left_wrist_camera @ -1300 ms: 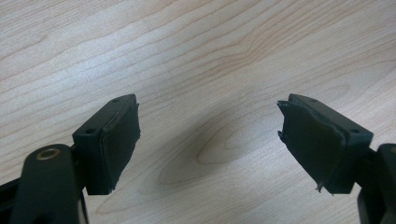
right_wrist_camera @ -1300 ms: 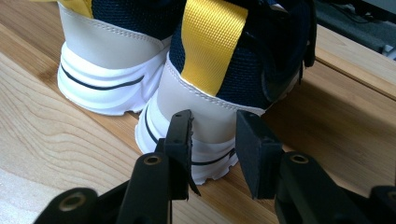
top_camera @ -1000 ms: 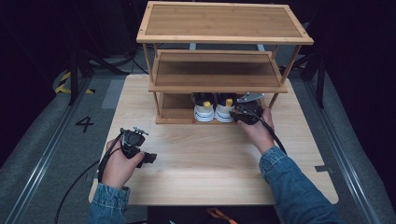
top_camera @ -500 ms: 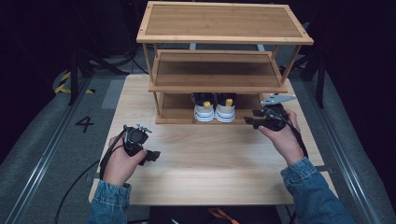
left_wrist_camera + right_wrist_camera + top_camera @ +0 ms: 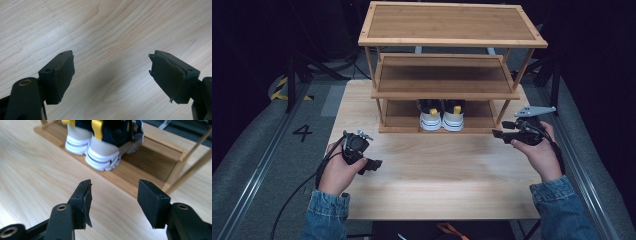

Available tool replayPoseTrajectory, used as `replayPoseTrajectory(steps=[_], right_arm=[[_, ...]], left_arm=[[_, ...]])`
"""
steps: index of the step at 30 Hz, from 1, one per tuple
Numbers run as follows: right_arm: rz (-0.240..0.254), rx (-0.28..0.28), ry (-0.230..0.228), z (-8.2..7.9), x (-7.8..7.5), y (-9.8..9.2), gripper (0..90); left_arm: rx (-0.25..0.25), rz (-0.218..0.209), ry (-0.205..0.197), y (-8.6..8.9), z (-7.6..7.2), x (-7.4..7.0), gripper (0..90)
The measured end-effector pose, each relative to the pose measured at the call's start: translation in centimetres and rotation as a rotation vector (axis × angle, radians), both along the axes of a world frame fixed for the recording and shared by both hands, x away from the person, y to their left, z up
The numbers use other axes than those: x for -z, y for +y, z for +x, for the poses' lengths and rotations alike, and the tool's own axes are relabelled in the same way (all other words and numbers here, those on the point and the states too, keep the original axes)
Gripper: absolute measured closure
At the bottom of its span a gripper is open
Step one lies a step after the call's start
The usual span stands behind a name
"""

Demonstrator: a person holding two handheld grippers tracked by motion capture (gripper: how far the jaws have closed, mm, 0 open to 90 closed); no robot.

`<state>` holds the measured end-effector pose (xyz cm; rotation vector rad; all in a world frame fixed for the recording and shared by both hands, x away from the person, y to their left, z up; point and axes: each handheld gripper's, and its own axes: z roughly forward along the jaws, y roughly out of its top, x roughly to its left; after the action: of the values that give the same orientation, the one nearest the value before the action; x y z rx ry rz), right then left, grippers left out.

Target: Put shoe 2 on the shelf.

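Dark floor and grey matting surround your pale wooden table (image 5: 432, 185), which fills the middle of the high view. At the upper centre of that frame stands the three-tier bamboo shoe rack (image 5: 452, 22), its top and middle shelves bare. On its lowest shelf, just right of centre, the pair of white, navy and yellow sneakers (image 5: 442, 116) sits side by side, heels toward you, both soles flat on the board; in the right gripper view they show at the upper middle (image 5: 100, 147), fully inside the rack's frame.

So the placing looks done: both shoes are stowed, neither is gripped, and nothing else waits on the table. What is left, as far as you can judge, is only to draw clear and rest your hands.

Your right gripper (image 5: 507, 129) sits at the right of the high view, just beside the rack's front right leg and apart from the shoes; its jaws have just been opening and stand about half apart with nothing between them. Your left gripper (image 5: 371, 164) rests low at the left of the frame, jaws spread wide over bare wood (image 5: 110, 67).
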<state>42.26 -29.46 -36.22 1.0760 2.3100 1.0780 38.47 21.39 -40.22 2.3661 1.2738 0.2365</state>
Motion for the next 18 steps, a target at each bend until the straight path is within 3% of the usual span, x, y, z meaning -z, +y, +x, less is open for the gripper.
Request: replayPoseTrajectory(steps=[2, 9, 14, 15, 16, 18], right_arm=[[-0.012, -0.01, -0.005, -0.3, 0.2, -0.7, 45.6], [0.036, -0.033, 0.03, -0.9, 1.2, -3.2, 44.8], [0.064, -0.021, 0.016, -1.0, 2.1, -4.8, 43.7], [0.088, -0.027, 0.023, -1.0, 2.4, -5.1, 43.7], [0.089, -0.031, 0.024, -0.9, 2.6, -5.2, 43.6], [0.07, -0.045, 0.028, -0.8, 3.2, -5.6, 43.5]], left_arm=[[0.017, 0.006, -0.012, 0.5, 0.1, 0.0, 19.2], [0.031, 0.008, -0.031, 1.4, 0.5, 0.4, 19.4], [0.046, -0.038, -0.04, 1.6, 0.9, 0.8, 19.4], [0.051, -0.052, -0.043, 1.6, 1.0, 0.8, 19.7], [0.064, -0.095, -0.044, 1.7, 1.1, 1.0, 20.1], [0.081, -0.117, -0.034, 1.9, 1.3, 1.0, 20.3]])
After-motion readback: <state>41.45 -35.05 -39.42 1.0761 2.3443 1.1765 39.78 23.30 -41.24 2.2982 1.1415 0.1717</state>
